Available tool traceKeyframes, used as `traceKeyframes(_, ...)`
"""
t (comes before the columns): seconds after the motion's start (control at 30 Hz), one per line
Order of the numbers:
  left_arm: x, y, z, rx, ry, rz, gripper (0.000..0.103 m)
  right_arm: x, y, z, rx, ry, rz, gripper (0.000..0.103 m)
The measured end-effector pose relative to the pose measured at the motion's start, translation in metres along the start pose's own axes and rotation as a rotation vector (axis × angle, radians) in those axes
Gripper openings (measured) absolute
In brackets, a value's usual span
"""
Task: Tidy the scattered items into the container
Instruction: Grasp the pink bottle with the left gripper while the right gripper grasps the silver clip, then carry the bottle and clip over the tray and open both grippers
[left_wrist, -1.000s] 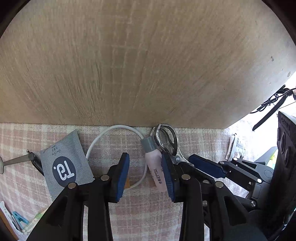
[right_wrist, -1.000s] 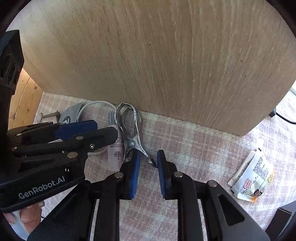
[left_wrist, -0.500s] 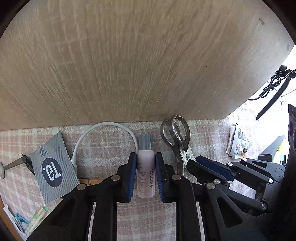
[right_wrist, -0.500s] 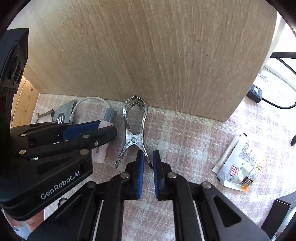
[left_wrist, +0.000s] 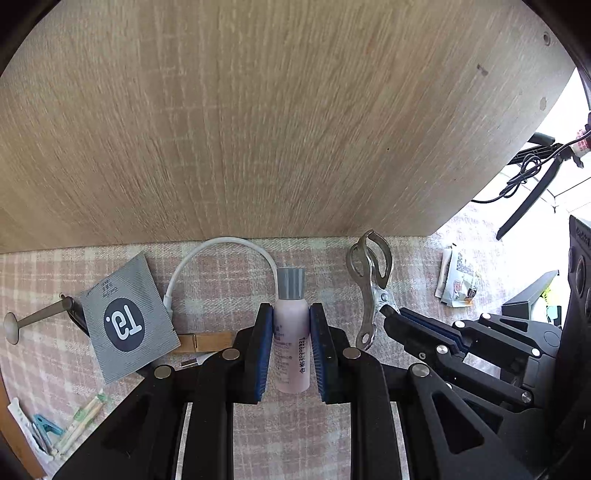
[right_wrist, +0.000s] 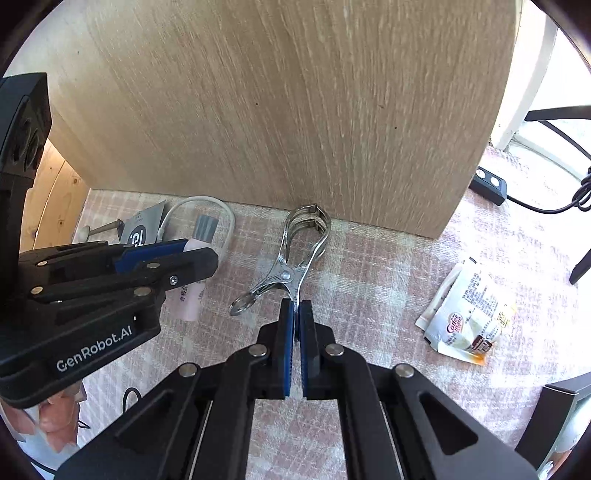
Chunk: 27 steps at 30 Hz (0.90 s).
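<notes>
My left gripper (left_wrist: 291, 334) is shut on a small pink bottle (left_wrist: 291, 325) with a grey cap, held over the pink plaid cloth. My right gripper (right_wrist: 296, 317) is shut on one handle of a metal clip (right_wrist: 291, 258), whose jaws point toward the wooden panel (right_wrist: 280, 103). The clip also shows in the left wrist view (left_wrist: 371, 284), to the right of the bottle. A white cable (left_wrist: 221, 254) loops behind the bottle. A grey sachet (left_wrist: 127, 321) lies at the left. No container is in view.
A wooden clothespin (left_wrist: 203, 341) lies under the sachet's corner. A metal pin (left_wrist: 35, 319) is at the far left. A coffee sachet (right_wrist: 469, 314) lies at the right. A blue peg (left_wrist: 44, 434) and packets sit at the lower left. Black cables (right_wrist: 535, 199) lie beyond the panel.
My left gripper has closed on the pink bottle and my right gripper has closed on the clip's handle. Both have pulled back from the panel with their items.
</notes>
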<state>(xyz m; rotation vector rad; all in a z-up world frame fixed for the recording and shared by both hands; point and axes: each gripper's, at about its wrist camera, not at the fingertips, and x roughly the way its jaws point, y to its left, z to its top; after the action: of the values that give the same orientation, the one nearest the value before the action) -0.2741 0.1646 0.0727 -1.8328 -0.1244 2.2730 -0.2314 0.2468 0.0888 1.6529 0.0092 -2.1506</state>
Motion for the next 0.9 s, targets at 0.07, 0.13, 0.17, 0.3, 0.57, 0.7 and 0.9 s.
traceKeyframes(0.07,-0.006,-0.006,-0.004,-0.002,-0.003,-0.007,0.019,-0.005,-0.004,-0.002,0.011,-0.005,0.008,0.003)
traceKeyframes(0.13,-0.014,-0.014,-0.010,0.009,-0.011,-0.011,0.019,-0.013,-0.006,-0.007,0.014,-0.022,0.002,0.003)
traceKeyframes(0.17,-0.019,-0.019,-0.011,0.016,-0.018,-0.013,0.019,-0.019,-0.005,-0.010,0.013,-0.035,-0.002,0.003)
traceKeyframes(0.3,-0.032,-0.026,-0.017,0.029,-0.047,-0.029,0.019,-0.058,-0.029,-0.024,0.050,-0.080,0.001,0.003)
traceKeyframes(0.57,-0.056,-0.057,-0.031,0.085,-0.085,-0.080,0.019,-0.112,-0.045,-0.048,0.079,-0.158,-0.005,0.003)
traceKeyframes(0.7,-0.063,-0.098,-0.037,0.135,-0.097,-0.124,0.019,-0.151,-0.071,-0.066,0.119,-0.216,-0.036,0.003)
traceKeyframes(0.9,-0.094,-0.175,-0.053,0.243,-0.081,-0.202,0.019,-0.200,-0.129,-0.105,0.241,-0.294,-0.138,0.003)
